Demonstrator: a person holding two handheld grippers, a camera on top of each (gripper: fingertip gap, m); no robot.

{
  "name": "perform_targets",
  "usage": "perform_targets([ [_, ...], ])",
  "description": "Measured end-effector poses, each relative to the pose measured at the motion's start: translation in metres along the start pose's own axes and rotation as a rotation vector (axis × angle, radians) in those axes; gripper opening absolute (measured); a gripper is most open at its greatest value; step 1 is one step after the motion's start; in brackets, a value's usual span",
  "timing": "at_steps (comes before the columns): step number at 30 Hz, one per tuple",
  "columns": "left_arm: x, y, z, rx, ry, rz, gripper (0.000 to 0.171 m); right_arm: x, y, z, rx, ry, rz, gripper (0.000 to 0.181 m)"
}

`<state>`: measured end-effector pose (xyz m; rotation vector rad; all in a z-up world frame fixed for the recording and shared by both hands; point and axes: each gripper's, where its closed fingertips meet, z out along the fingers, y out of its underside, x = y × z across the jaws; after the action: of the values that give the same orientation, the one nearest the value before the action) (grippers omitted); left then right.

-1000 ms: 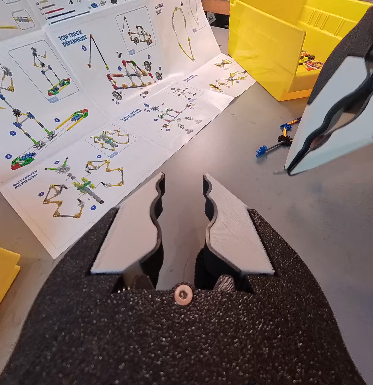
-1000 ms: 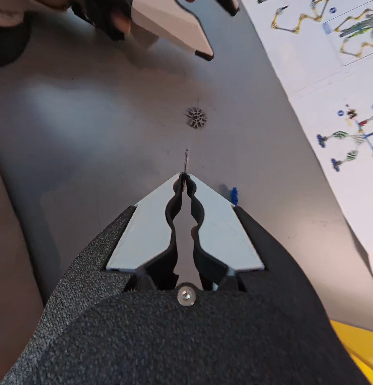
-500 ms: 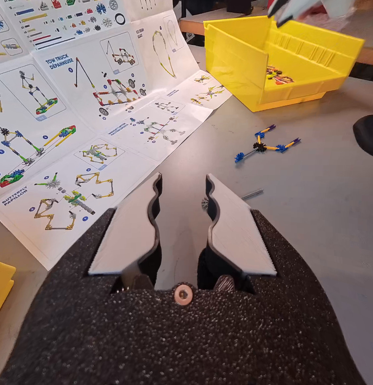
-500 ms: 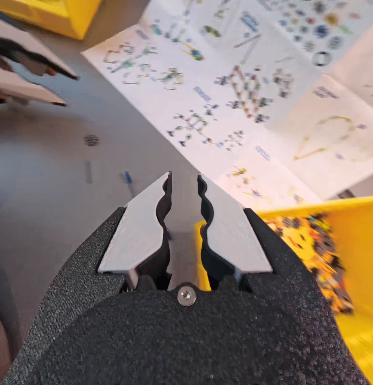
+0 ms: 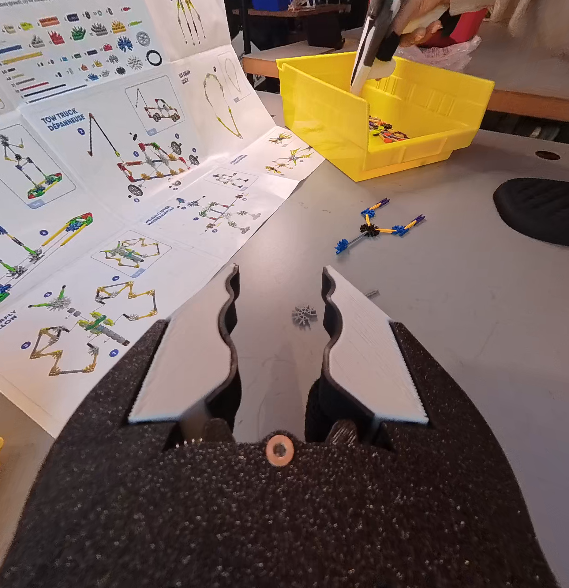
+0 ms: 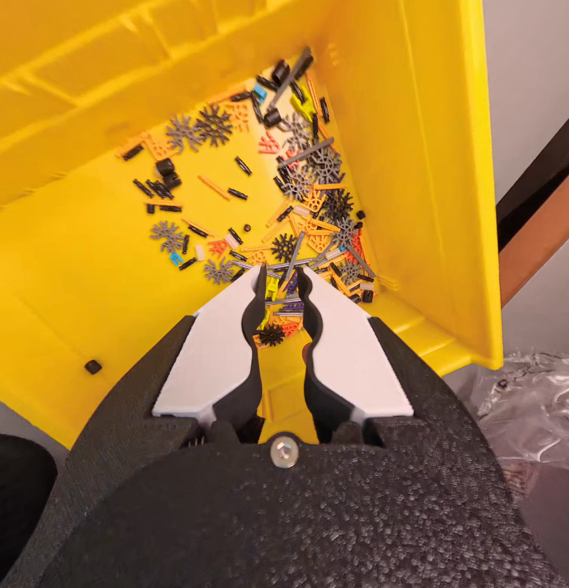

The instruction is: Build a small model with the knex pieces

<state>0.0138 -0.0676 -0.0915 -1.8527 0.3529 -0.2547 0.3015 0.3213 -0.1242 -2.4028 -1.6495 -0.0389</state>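
The left gripper hovers low over a grey desk, its two white fingers spread wide apart and holding nothing. Just beside the inner edge of its right finger lies a small grey toothed connector, flat on the desk. A thin grey rod pokes out from behind that same finger. Farther out on the desk sits a small built piece: a black hub with yellow rods ending in blue and purple connectors. A large white instruction sheet with coloured model drawings covers the left side of the desk, its far part propped upward. A yellow bin stands toward the far right corner, just beside the sheet's edge. A dark rounded pad lies at the right edge. The right gripper points down into that bin, fingers a little apart and empty, their tips near a heap of loose building parts: grey and black toothed wheels, orange and red connectors, short black pins, grey rods. The parts crowd toward one corner of the bin floor. From the left wrist view, the right gripper shows edge-on at the bin's rim, held by a hand. Crinkled clear plastic lies outside the bin.
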Motion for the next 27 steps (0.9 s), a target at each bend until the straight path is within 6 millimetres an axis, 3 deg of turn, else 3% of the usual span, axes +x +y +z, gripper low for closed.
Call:
perform_targets([
  [4,0.0,0.006,0.004,-0.018,0.007,-0.006,0.052,0.009,0.011,0.022,-0.127,0.012,0.091,0.013],
  [10,-0.002,0.007,0.003,-0.019,0.01,-0.012,0.051,0.007,0.013,0.041,-0.155,-0.002,0.116,0.006],
  [15,-0.002,0.008,0.004,-0.023,0.011,-0.011,0.051,0.007,0.011,0.04,-0.147,-0.013,0.112,0.0],
  [18,-0.002,0.008,0.004,-0.023,0.008,-0.008,0.051,0.0,-0.002,0.022,-0.061,-0.023,0.097,0.0],
  [20,-0.003,0.008,0.003,-0.024,0.004,-0.009,0.051,-0.019,-0.025,-0.01,0.086,-0.06,0.077,0.0],
  [22,-0.004,0.009,0.004,-0.029,0.0,-0.011,0.051,-0.055,-0.047,-0.051,0.251,-0.103,0.011,0.0],
  [25,-0.007,0.01,0.003,-0.033,-0.005,-0.013,0.05,-0.133,-0.059,-0.095,0.42,-0.186,-0.13,0.0],
  [27,-0.008,0.012,0.003,-0.043,-0.005,-0.013,0.05,-0.199,-0.058,-0.108,0.482,-0.275,-0.241,0.0],
])
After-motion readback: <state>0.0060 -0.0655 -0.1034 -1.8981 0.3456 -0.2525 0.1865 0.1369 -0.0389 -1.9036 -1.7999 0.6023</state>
